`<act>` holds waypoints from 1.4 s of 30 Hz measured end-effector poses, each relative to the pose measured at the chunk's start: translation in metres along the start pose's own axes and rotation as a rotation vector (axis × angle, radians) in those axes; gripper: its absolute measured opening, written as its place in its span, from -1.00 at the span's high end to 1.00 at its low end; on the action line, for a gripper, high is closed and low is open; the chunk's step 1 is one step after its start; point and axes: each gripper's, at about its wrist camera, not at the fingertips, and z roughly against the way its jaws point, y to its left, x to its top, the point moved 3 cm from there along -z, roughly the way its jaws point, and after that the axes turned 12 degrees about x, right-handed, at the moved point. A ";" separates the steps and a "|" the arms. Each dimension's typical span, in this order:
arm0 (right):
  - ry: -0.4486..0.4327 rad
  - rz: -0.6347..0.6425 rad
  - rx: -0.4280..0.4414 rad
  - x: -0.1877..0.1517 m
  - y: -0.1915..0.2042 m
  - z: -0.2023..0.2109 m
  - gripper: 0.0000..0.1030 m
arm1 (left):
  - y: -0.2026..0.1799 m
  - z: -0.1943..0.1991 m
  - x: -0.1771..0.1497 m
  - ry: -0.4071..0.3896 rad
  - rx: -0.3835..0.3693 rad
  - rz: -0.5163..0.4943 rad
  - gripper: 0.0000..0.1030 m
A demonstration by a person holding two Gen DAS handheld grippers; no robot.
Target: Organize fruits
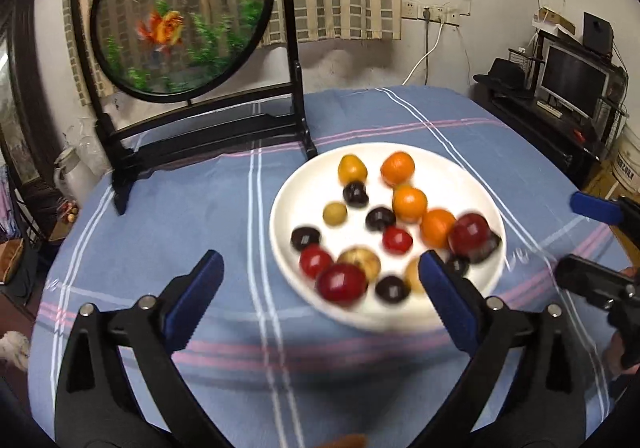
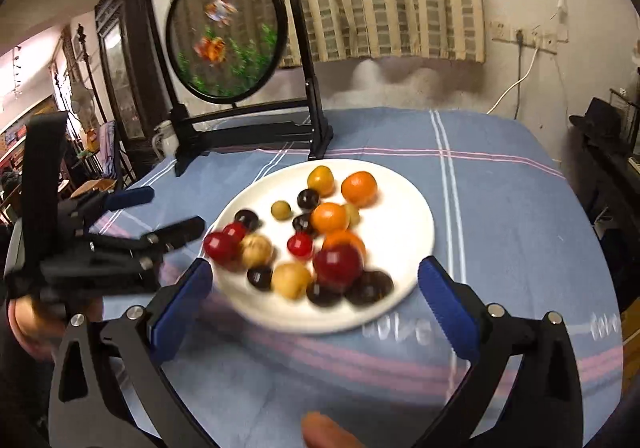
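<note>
Left wrist view: the left tool hangs over the near edge of the white plate, jaws spread wide with nothing between the pads; the right blue pad overlaps the plate's near rim in the picture.
Right wrist view: the right tool is also spread wide and pinches nothing, with the plate's near rim showing between its pads.
Fruits: all lie on the plate, which rests on the tabletop under a blue striped cloth; oranges sit toward the far side, dark plums are scattered among them, and red fruits and yellowish ones lie nearer.
Sharpness: the plate and fruit are blurred in both views.
Other tool seen: the right tool shows at the right edge of the left view, the left tool at the left edge of the right view.
Behind the plate: a round goldfish screen in a black stand.
</note>
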 end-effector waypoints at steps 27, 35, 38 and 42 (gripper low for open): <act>0.142 0.046 -0.051 -0.095 0.012 0.017 -0.97 | 0.024 0.036 -0.088 0.093 -0.007 0.061 -0.96; 0.146 0.013 -0.054 -0.095 0.005 0.016 -0.97 | 0.025 0.035 -0.088 0.088 0.004 0.059 -0.96; 0.149 0.013 -0.053 -0.096 0.005 0.016 -0.97 | 0.026 0.034 -0.089 0.093 0.012 0.059 -0.96; 0.151 0.009 -0.054 -0.096 0.005 0.015 -0.97 | 0.026 0.033 -0.089 0.097 0.012 0.059 -0.96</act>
